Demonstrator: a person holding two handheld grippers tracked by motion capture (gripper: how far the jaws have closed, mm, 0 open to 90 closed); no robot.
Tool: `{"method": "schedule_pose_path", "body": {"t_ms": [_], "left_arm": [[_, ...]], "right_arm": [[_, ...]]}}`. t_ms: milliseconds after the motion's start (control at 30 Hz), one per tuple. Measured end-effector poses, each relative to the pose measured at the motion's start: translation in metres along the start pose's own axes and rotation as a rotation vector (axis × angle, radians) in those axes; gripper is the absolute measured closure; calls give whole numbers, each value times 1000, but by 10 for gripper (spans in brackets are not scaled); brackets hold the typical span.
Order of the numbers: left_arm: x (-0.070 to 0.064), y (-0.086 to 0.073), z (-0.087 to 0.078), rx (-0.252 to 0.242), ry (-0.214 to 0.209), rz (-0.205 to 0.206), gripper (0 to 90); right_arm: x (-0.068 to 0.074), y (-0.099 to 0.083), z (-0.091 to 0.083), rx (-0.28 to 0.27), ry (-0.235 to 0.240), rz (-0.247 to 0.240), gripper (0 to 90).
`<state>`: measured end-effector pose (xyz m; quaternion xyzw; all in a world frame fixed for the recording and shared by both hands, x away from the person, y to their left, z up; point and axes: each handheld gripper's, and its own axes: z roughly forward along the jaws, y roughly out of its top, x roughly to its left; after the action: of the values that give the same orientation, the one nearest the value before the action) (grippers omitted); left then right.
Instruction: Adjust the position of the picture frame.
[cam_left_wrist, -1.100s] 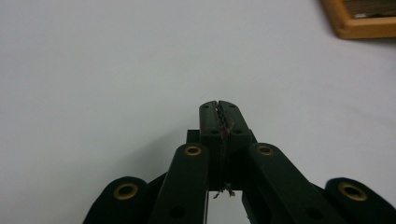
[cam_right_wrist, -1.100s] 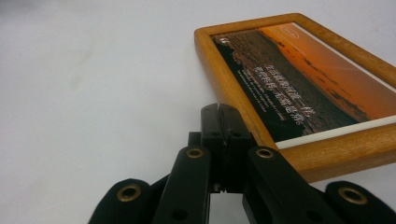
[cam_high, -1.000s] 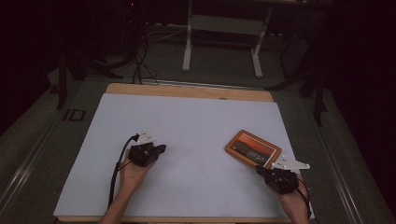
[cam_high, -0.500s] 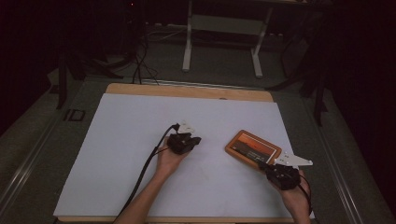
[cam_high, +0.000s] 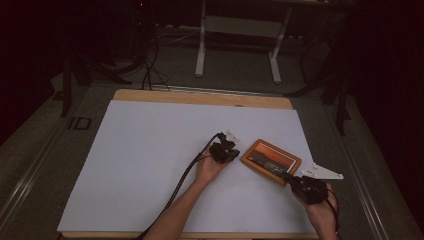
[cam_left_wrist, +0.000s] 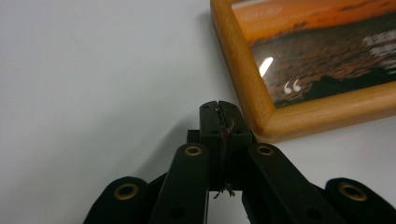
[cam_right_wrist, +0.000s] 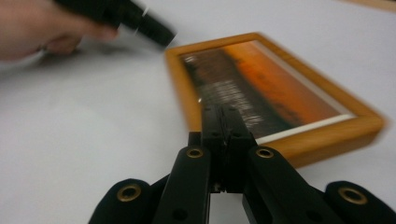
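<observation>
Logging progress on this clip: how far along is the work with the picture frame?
Early. Done: both grippers are at the picture frame, which lies flat on the white table. In hand: the left gripper, shut, sits beside one corner; the right gripper, shut, meets the opposite edge. Left: gripping or moving the frame.

On the sunset print inside the orange-brown wooden picture frame (cam_left_wrist: 261, 100) lying on the white counter, a pair of white opening quotation marks (cam_left_wrist: 292, 87) can be read in the left gripper view. White lettering runs along the dark band of the print (cam_left_wrist: 376, 39), too blurred to make out. No other writing is legible.
</observation>
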<state>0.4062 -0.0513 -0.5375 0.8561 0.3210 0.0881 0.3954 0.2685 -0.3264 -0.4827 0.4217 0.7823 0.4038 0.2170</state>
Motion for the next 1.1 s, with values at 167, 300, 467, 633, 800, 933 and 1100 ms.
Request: {"method": "schedule_pose_path", "body": {"t_ms": [167,300,467,633,800,933,1100], "left_arm": [[-4,1,4,-4,2,-2,895],[-9,3,6,0,-1,0,895],[-8,3,6,2,-8,-9,895],[-9,2,5,-2,-2,-15,896],[-12,-1,3,-9,1,-27,897],[-14,-4,2,-16,-1,-38,899],[-20,-15,-5,-34,-22,-64,900]], "right_arm": [[-15,2,-1,-3,-102,31,899],[-29,1,1,10,-156,76,899],[-45,-3,3,13,-205,127,900],[-55,-7,10,37,-225,152,900],[-60,-11,15,45,-209,182,900],[-61,-10,16,46,-201,193,900],[-63,-13,22,60,-208,215,900]]}}
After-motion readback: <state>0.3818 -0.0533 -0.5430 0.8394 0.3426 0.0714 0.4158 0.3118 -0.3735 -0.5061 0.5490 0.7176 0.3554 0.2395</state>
